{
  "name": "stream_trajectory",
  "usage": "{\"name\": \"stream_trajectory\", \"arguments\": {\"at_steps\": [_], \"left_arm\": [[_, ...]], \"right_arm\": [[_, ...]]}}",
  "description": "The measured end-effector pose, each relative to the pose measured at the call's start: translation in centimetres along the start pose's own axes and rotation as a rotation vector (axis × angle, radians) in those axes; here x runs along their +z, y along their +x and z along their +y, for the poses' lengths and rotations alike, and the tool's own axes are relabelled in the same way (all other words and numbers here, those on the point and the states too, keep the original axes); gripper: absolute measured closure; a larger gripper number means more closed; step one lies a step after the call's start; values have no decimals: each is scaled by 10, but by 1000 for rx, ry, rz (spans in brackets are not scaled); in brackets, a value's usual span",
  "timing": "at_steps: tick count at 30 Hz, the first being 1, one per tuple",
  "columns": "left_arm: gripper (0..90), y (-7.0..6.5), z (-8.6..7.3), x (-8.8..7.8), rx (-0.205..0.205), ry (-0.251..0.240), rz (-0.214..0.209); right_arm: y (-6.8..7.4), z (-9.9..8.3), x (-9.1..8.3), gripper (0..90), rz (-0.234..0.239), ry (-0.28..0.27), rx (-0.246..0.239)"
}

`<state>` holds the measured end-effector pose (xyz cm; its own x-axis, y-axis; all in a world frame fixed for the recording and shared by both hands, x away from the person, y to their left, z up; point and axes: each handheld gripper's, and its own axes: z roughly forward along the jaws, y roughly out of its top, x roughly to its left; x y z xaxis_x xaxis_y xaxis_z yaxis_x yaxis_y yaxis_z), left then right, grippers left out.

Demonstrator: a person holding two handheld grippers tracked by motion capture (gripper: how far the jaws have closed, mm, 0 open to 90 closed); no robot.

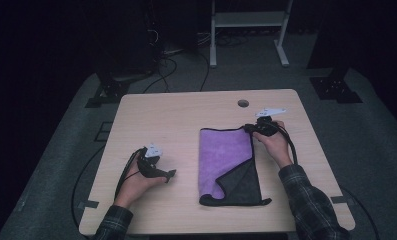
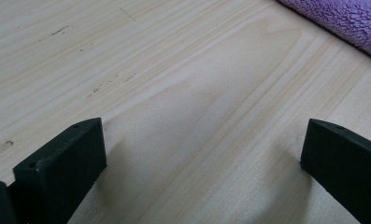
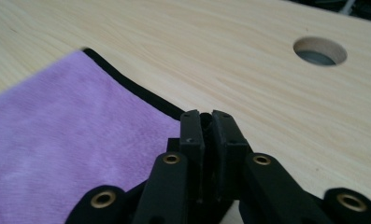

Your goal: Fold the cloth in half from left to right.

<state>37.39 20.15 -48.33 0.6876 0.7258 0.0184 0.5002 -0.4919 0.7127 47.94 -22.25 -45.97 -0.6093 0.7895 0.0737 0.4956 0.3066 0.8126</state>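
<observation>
Purple cloth (image 1: 225,159) with dark trim lies right of centre on the pale wood table (image 1: 151,112), its lower right corner folded over. The right tongs (image 1: 250,128) pinch its upper right corner, closed. The left tongs (image 1: 170,175) rest wide open at lower left, empty. A round hole (image 1: 243,103) sits above.

Left gripper (image 1: 170,175) low by the left hand (image 1: 136,181), jaws wide apart, right gripper (image 1: 250,129) clamped tight, forearms reaching forward

One purple cloth (image 1: 225,162) lies on one wooden desk (image 1: 161,120), its corner between the right jaws; one round hole (image 1: 243,103) beyond them; two grippers.
</observation>
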Motion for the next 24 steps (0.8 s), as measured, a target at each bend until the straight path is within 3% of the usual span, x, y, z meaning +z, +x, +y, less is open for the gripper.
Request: {"name": "stream_trajectory", "arguments": {"at_steps": [2,4,9,16,24], "left_arm": [[0,0,0,0,0,0,0],[0,0,0,0,0,-1,1],[0,0,0,0,0,0,1],[0,0,0,0,0,-1,1],[0,0,0,0,0,1,0]], "right_arm": [[-2,-2,3,803,-8,9,0],[-6,-7,8,746,-71,36,-12],[-13,-7,0,687,-122,19,-2],[1,-2,-21,607,-44,-8,6],[17,-7,-39,555,13,-12,-2]]}}
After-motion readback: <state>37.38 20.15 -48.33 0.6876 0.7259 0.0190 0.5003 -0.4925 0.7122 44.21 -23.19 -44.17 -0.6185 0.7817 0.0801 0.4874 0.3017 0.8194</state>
